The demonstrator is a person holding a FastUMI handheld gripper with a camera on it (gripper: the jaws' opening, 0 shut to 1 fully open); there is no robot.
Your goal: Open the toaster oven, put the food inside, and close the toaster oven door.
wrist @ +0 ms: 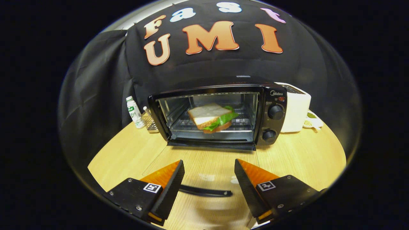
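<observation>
the tongs (209, 179) are standing spread wide and holding nothing, above the glass door (204, 179) of the toaster oven (220, 113), which is lying open flat over the table (127, 153). the door handle (206, 191) is sitting between the two fingers. the sandwich (212, 117) is resting inside on the rack, well beyond the tongs and tilted. in my judgement only the closing is remaining. the risk is that the tongs are slipping off the thin handle, or that the door is slamming and shaking the sandwich.

Dim booth, warm light on tabletop (127, 153), fisheye bending, edges softly blurred
</observation>
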